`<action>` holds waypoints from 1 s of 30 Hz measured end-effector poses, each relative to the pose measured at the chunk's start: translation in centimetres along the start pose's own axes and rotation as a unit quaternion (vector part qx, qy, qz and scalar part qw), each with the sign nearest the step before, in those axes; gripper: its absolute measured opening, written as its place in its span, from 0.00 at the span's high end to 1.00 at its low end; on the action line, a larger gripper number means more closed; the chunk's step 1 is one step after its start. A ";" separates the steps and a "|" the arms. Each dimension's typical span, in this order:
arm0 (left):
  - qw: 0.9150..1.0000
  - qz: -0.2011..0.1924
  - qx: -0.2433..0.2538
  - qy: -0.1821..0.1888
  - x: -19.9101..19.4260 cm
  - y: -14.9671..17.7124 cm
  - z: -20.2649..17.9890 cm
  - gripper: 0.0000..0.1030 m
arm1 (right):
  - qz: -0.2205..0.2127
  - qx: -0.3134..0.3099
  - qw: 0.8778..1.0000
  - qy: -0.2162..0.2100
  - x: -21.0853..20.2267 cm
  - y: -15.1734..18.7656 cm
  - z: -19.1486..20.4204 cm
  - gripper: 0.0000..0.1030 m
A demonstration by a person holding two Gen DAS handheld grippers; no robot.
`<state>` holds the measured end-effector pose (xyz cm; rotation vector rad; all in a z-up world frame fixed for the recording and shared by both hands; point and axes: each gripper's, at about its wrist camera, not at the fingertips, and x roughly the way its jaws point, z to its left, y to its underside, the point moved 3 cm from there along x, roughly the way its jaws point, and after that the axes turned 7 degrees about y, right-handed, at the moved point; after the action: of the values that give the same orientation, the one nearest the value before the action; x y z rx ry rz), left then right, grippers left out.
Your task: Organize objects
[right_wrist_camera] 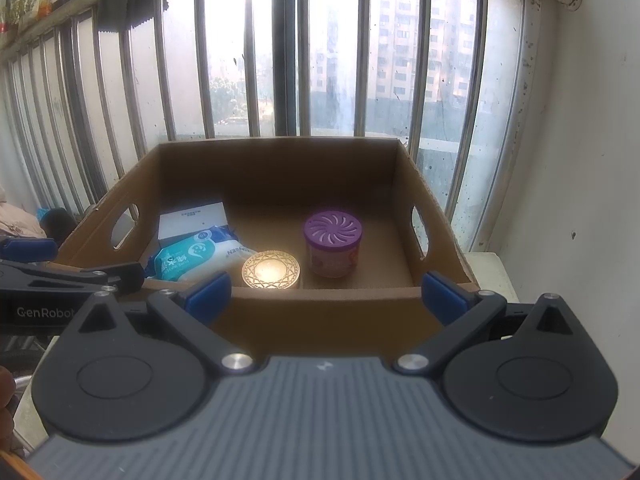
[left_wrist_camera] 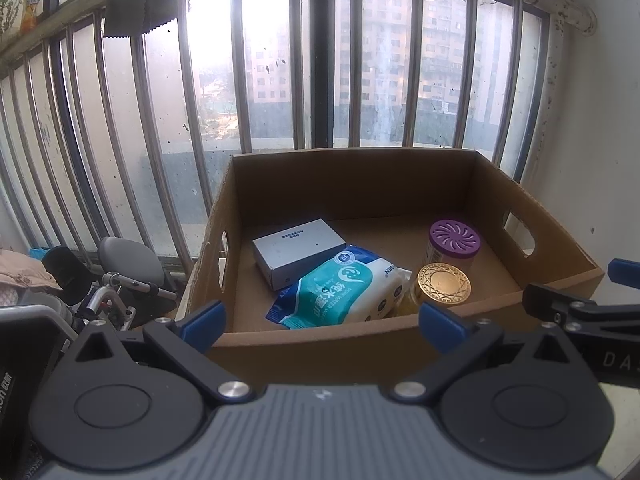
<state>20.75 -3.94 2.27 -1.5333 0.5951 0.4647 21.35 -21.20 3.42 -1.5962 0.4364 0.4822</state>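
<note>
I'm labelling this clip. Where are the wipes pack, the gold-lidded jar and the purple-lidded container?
wipes pack point(left_wrist_camera: 340, 290): left wrist view, on its teal front panel.
gold-lidded jar point(right_wrist_camera: 271, 269): right wrist view, centre of its gold lid.
purple-lidded container point(right_wrist_camera: 332, 229): right wrist view, centre of its slotted purple lid.

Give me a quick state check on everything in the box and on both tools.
Cardboard box: open-topped, holding four items.
White carton: lying flat, closed, wipes pack overlapping its near corner.
Wet wipes pack: lying flat, label up.
Gold-lidded jar: upright, lid on.
Purple-lidded air freshener: upright, capped.
Left tool: open, empty, outside the box.
Right tool: open, empty, outside the box.
</note>
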 end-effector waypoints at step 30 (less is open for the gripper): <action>1.000 -0.005 -0.002 -0.003 -0.4 -0.2 -0.1 0.00 | -0.004 -0.001 1.000 0.002 -0.5 -0.4 0.2 0.01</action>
<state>20.59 -3.97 2.72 -1.5377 0.5830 0.4632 21.20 -20.93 4.02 -1.6009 0.4324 0.4740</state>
